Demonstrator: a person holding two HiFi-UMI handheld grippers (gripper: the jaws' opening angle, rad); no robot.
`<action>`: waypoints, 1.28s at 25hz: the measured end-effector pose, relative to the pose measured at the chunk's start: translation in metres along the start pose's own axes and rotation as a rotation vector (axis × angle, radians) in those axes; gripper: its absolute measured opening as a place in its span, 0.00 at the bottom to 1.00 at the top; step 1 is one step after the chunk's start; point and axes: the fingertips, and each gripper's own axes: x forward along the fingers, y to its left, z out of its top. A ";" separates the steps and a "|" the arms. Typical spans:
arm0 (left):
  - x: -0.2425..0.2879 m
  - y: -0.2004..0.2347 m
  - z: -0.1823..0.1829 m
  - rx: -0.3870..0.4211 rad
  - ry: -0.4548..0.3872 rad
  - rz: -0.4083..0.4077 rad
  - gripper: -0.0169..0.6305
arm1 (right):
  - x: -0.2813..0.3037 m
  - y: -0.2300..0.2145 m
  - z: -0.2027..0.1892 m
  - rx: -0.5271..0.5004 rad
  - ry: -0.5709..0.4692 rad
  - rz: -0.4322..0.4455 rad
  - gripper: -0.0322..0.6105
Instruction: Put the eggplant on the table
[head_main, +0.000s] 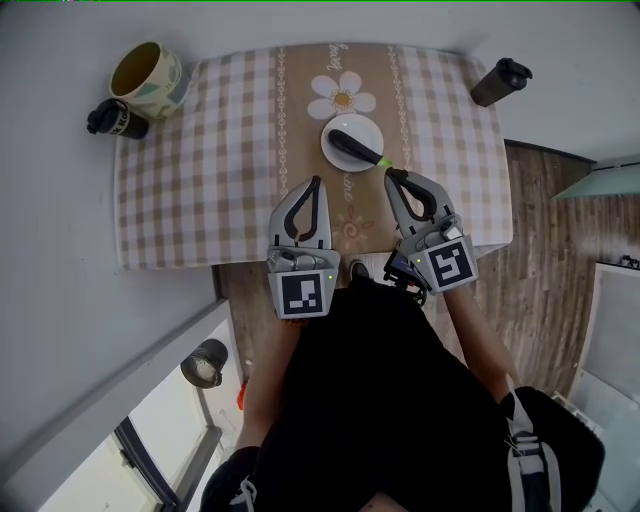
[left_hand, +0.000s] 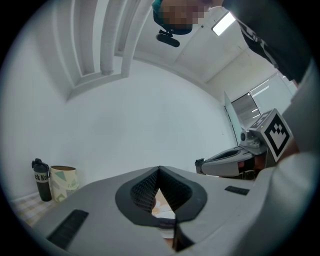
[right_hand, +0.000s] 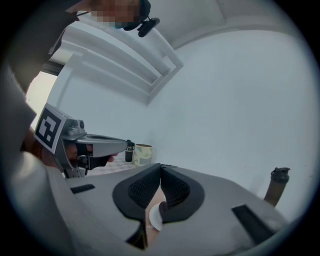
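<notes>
While the eggplant (head_main: 352, 144) lies on the small white plate (head_main: 350, 122), nothing of the task counts as done from where I stand. It is a dark, slim one, lying slantwise across the plate with its green stem poking over the rim toward the person. The plate sits near the middle of the table (head_main: 200, 170), on the checked cloth just below a printed daisy (head_main: 342, 96).

The right gripper (head_main: 392, 175) has its tips right at that green stem end, and its jaws are pressed together. Looking along them in the right gripper view, the pads meet with nothing showing between them, and the plate with a bit of the dark eggplant shows below the tips. Whether the very tips nip the stem I cannot tell; my guess is they do not.

The left gripper (head_main: 316, 182) hangs over the near edge of the cloth, left of the plate and apart from it, with its jaws likewise closed on nothing.

Farther off, a patterned mug (head_main: 148, 78) and a dark bottle (head_main: 118, 120) stand at the far left corner, and another dark bottle (head_main: 500, 82) at the far right.

What is left, as I judge it, is everything: get a real hold, lift the eggplant clear of the plate and lay it on the bare cloth.
</notes>
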 end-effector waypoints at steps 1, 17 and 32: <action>0.000 0.001 0.000 -0.001 0.003 0.000 0.03 | -0.001 0.000 -0.001 -0.004 0.000 0.002 0.06; -0.071 -0.026 -0.006 0.017 -0.070 0.015 0.03 | -0.064 0.038 -0.026 -0.066 0.014 -0.021 0.06; -0.035 0.005 -0.022 0.000 0.006 0.044 0.03 | -0.012 0.020 -0.028 -0.044 0.040 0.028 0.06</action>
